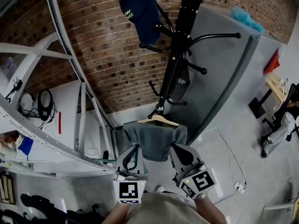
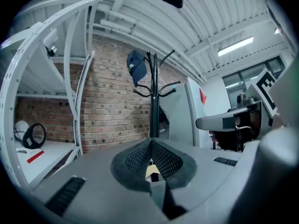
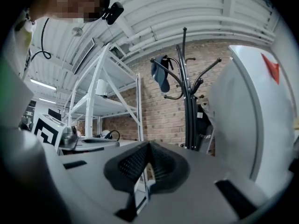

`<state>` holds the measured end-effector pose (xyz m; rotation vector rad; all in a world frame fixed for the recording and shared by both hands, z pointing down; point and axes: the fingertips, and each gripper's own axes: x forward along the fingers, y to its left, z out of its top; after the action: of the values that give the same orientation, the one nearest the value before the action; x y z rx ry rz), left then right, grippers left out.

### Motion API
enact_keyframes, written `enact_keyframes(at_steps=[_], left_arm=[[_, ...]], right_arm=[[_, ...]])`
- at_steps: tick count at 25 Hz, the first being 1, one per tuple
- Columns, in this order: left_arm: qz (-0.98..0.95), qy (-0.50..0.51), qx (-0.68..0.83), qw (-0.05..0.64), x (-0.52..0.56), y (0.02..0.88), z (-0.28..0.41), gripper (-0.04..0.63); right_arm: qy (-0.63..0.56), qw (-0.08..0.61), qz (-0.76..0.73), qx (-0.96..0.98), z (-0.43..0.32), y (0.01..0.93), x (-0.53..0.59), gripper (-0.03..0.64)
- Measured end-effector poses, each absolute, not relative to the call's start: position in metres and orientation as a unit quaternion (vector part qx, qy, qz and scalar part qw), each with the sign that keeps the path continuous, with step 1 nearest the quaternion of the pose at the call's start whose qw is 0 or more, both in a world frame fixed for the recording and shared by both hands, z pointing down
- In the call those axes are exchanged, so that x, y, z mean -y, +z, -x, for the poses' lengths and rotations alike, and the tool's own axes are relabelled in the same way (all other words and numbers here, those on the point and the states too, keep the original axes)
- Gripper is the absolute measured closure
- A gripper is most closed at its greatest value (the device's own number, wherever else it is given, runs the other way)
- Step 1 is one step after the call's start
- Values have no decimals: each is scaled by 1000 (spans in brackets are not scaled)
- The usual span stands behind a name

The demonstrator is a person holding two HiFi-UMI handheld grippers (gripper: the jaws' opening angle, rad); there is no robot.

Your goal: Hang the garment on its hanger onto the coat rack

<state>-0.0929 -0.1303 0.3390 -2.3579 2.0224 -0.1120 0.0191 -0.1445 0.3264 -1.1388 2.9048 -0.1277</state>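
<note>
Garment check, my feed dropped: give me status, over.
Left gripper and right gripper both shut on garment. Garment on hanger, short of coat rack, not yet hung. Cap occupies one hook.

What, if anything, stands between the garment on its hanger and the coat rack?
Nothing visible does. The coat rack stands ahead of the garment on its hanger; a cap and a dark bag hang on it, but one hook is free.

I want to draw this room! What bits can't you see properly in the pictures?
- Foot of the coat rack: head view, the garment on its hanger covers it.
- Corners of the garment: head view, behind the left gripper and right gripper.
- Lettering on the cap: too small in every view.
- Top of the coat rack: head view, cut off by the edge.
</note>
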Motion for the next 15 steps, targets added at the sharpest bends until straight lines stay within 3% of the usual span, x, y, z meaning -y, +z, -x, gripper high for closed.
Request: enact_keyframes(at_steps=[15], left_arm=[[712,-42,-701,10,105,350,129,592]], right_arm=[[-49,0,351,-935,-14,336,136,595]])
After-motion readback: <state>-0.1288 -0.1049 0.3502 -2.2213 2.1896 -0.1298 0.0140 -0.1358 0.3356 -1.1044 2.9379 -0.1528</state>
